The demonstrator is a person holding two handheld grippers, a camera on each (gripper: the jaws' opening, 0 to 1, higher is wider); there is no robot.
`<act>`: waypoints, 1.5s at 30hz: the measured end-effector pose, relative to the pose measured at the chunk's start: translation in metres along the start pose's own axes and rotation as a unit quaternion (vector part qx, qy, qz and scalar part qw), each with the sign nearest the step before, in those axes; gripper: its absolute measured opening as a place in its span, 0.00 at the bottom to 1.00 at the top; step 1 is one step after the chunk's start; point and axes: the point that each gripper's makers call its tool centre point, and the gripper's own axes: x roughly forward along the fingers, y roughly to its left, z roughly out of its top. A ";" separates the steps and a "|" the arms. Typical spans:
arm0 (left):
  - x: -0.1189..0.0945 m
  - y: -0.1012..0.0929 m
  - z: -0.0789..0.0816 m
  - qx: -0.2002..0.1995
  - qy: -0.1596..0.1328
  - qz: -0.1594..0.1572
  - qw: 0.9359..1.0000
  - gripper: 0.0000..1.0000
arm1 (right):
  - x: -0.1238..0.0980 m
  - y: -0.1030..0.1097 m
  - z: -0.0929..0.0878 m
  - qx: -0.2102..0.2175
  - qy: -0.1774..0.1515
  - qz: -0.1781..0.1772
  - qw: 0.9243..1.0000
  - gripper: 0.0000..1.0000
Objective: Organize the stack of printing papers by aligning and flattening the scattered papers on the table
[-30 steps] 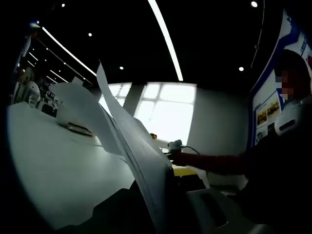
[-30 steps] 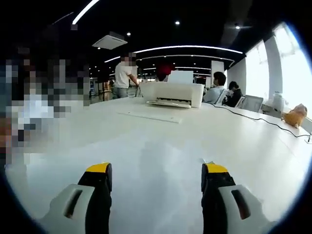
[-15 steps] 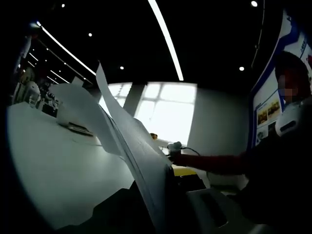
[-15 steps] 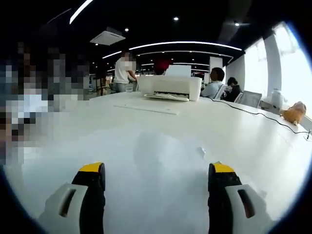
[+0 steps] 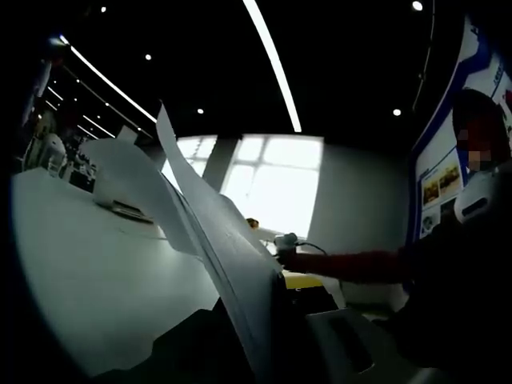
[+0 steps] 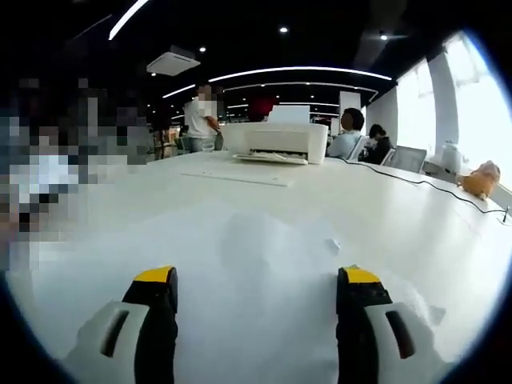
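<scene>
White tabletop (image 6: 240, 208) runs off under dark ceiling with strip lights, a bright window at the right edge of the right gripper view.

Low in the right gripper view, the right gripper (image 6: 256, 300) has its two yellow-tipped jaws spread wide with nothing between them, hovering just over the table. Flat sheets (image 6: 272, 248) seem to lie just ahead of the tips, white on white and hard to outline. Farther up, at centre, a thin stack of paper (image 6: 236, 176) lies flat before a white printer (image 6: 276, 142).

At the bottom of the left gripper view, the left gripper (image 5: 268, 320) is pinching a sheaf of papers (image 5: 208, 232) by the lower edge, so the sheets rise on edge toward the upper left and fan apart at the top. A red-sleeved arm (image 5: 344, 266) reaches in from the right.

Such paper is light, limp and slippery sheet on sheet; held at one edge it will likely bow and splay, so a grip near the middle of an edge should serve best. The left gripper points up and forward, the right nearly level with the table.
</scene>
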 end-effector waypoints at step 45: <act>-0.001 0.000 0.001 0.003 -0.002 -0.002 1.000 0.08 | -0.005 0.016 0.001 -0.002 -0.001 0.023 1.000 0.11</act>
